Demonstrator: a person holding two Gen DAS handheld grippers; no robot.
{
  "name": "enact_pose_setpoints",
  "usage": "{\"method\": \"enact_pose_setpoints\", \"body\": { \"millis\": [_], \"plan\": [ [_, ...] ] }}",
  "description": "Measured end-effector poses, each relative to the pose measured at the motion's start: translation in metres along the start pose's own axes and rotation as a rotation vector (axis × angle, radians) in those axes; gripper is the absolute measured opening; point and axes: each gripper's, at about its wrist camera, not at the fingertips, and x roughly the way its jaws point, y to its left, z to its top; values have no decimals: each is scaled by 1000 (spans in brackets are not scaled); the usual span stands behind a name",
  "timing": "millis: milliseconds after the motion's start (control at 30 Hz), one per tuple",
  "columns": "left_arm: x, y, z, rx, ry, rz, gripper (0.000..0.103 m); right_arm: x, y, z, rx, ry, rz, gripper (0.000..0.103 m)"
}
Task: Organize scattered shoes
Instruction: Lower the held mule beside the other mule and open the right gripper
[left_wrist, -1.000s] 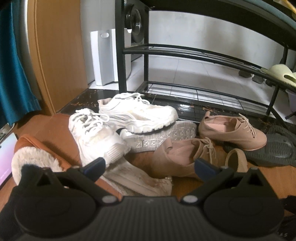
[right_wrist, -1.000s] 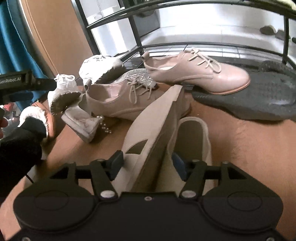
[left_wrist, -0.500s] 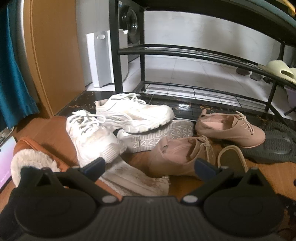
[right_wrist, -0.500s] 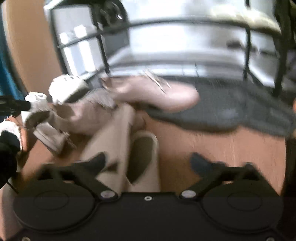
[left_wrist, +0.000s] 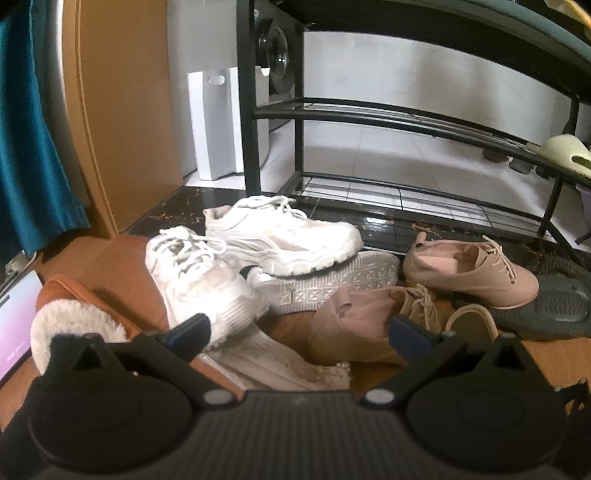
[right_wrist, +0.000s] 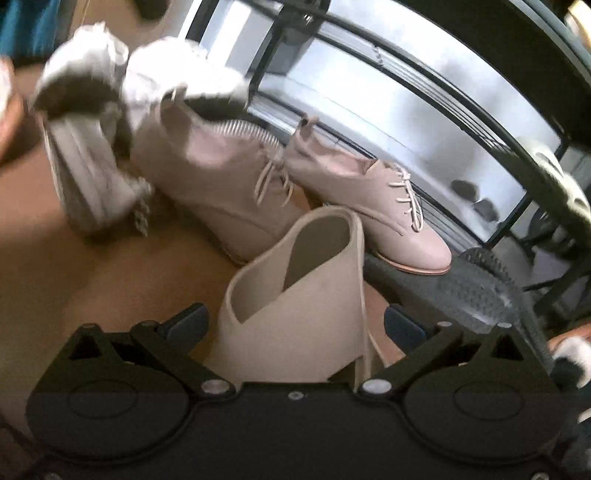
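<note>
Shoes: beige mule fills right view, barely shows in left.

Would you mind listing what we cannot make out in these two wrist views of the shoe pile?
- Right wrist view: the white sneakers are motion-blurred; their laces and soles are unreadable.
- Right wrist view: the heel end of the beige mule, between the open right gripper, is hidden by the gripper body.
- Left wrist view: the beige mule shows only its rim behind the tan lace-up shoe.
- Left wrist view: the fur-lined slipper is partly covered by the left gripper.
</note>
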Motion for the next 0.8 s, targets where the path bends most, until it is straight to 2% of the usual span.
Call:
{"method": "enact_pose_setpoints", "body": {
  "millis": [67,333,567,667,800],
  "plan": [
    [0,-1,-1,6,0,-2,103,11,4,-6,-18,43,-5,103],
    [4,-3,-3,10,15,-2,103,3,-13,-18,34,-8,71,99],
    [5,-3,-6,15,22,7,102,-13,-62,-22,270,-11,273,98],
    [4,-2,-6,9,19,11,103,-24,-89,-29,348,-27,317,97],
    [4,-5,-7,17,21,16,102,-37,-130,-40,411,-54,295,98]
  ]
}}
